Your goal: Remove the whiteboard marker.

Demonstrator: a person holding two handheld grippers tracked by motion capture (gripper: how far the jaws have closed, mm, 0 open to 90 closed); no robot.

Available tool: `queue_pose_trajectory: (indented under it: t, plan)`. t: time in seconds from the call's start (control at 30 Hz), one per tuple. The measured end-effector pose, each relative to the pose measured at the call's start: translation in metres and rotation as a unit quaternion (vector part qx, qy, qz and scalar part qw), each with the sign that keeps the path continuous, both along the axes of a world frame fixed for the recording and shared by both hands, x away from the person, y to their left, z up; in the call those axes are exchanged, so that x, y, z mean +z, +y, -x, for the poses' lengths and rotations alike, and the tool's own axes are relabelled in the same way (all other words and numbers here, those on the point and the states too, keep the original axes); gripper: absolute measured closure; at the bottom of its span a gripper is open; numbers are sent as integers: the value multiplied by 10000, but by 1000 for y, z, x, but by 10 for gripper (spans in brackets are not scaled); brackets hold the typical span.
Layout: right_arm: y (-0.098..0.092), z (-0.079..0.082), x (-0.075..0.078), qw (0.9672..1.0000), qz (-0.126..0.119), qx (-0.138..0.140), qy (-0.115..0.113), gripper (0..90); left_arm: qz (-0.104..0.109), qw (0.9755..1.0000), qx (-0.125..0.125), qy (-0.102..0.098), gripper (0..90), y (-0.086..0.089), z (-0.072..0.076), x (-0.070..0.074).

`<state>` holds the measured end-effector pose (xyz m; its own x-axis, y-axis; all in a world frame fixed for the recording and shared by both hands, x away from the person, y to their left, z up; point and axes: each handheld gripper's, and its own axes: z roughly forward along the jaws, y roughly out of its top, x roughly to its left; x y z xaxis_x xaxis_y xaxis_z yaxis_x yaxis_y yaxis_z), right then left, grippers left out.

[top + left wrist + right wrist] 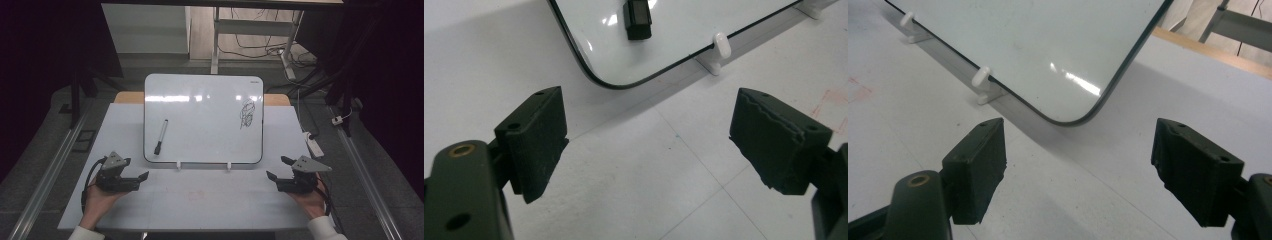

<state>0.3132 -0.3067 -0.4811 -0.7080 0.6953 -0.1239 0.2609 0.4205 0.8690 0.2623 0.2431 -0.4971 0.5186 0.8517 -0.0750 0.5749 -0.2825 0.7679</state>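
Note:
A whiteboard leans back on two small white clips in the middle of the table. A black scribble marks its right side. A marker with a white barrel and black cap sticks to its left part, cap end down. My left gripper rests open near the front left, a little below the board's lower left corner. My right gripper rests open at the front right, just below the board's lower right corner. Nothing sits between either pair of jaws.
The white table top has a faint red mark in front of the board. A white power strip lies off the table's right edge. Metal rails run along both sides, and desk legs with cables stand behind.

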Motion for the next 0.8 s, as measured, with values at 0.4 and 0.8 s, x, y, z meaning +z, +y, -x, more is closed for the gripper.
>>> queue_pose_trajectory:
  t: [0.4,0.8]
  plan:
    - [1,1,1,10000,-15,1,-53,236,21,9999,158,6,185,7,4,3]
    - [5,1,-3,10000,76,5,-27,240,-82,9995,270,-155,216,3,-2,22]
